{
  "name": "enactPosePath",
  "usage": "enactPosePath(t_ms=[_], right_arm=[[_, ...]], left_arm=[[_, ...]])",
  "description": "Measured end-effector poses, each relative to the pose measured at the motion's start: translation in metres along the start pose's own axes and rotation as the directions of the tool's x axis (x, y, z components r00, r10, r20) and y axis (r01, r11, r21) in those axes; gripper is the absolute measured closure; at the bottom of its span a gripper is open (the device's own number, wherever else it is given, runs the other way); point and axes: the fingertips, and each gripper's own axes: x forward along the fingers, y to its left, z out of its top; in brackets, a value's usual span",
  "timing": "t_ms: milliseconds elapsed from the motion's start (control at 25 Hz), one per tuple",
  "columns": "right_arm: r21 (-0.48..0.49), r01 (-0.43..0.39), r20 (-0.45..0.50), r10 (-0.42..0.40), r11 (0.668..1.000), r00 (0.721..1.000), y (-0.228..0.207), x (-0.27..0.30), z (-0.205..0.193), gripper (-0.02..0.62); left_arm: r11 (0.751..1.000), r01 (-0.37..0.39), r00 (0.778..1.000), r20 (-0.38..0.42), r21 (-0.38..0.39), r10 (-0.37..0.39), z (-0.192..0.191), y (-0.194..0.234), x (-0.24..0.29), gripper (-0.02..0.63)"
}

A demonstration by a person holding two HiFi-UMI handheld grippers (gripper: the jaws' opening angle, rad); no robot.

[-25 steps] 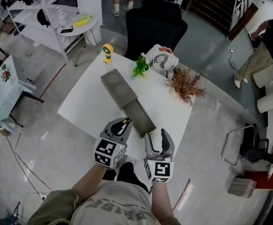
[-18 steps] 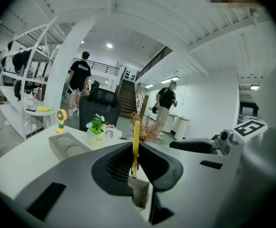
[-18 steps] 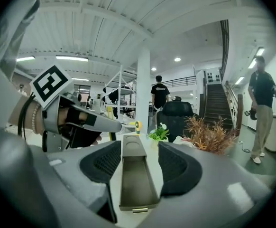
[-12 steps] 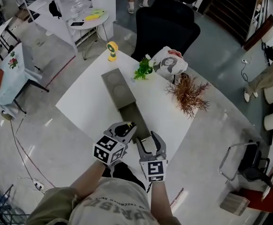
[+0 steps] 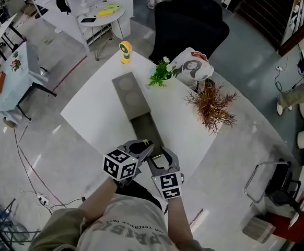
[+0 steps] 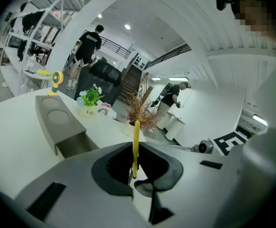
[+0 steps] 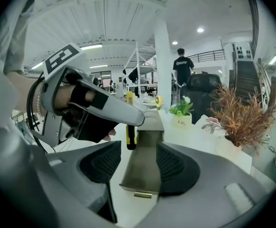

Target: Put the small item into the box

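Now drawn closer together over the open drawer (image 5: 148, 127) of the gray box (image 5: 128, 90): left gripper (image 5: 144, 147) pinching a yellow-black small item (image 6: 135, 146); right gripper (image 5: 160, 157) spread astride the drawer front.

1. We see the box (image 5: 130, 93) on the table (image 5: 89, 114), its open drawer (image 5: 149, 132) nearest us.
2. A small fan (image 5: 125, 50) stands beyond its far end.
3. A potted plant (image 5: 161, 73) and a dried plant (image 5: 212, 106) stand to its right.

The person wore a lettered olive T-shirt (image 5: 121, 228); the left gripper (image 5: 145, 146) and right gripper (image 5: 163, 155) were grey with black-and-white markings.
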Motion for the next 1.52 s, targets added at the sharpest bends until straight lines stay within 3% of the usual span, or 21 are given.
enactPosePath(t_ms=[400,480,640,680,960,1280,1520], right_arm=[[0.037,-0.071,-0.09,0.074,0.997,0.993,0.013,0.025,-0.01,0.379],[0.037,-0.068,-0.103,0.072,0.997,0.992,0.013,0.031,-0.01,0.434],[0.052,-0.065,-0.118,0.071,0.996,0.99,0.015,0.041,-0.008,0.447],[0.056,-0.062,-0.119,0.069,0.996,0.991,0.016,0.043,-0.007,0.511],[0.08,-0.04,-0.147,0.052,0.996,0.988,0.016,0.054,-0.006,0.528],[0.121,0.01,-0.196,0.014,0.993,0.981,0.009,0.059,-0.015,0.529],[0.136,0.051,-0.228,-0.018,0.989,0.974,0.004,0.059,-0.018,0.529]], left_arm=[[0.995,0.052,0.997,-0.053,-0.087,-0.057,-0.006,0.019,0.004,0.563],[0.991,0.065,0.996,-0.058,-0.116,-0.072,-0.007,0.025,0.005,0.563],[0.987,0.082,0.993,-0.078,-0.14,-0.093,-0.007,0.036,0.004,0.563],[0.986,0.085,0.992,-0.081,-0.146,-0.097,-0.006,0.04,0.004,0.563],[0.974,0.124,0.984,-0.102,-0.187,-0.145,-0.002,0.053,0.008,0.563],[0.967,0.176,0.972,-0.125,-0.184,-0.201,-0.004,0.058,0.018,0.555],[0.967,0.211,0.963,-0.136,-0.144,-0.231,-0.001,0.061,0.024,0.419]])
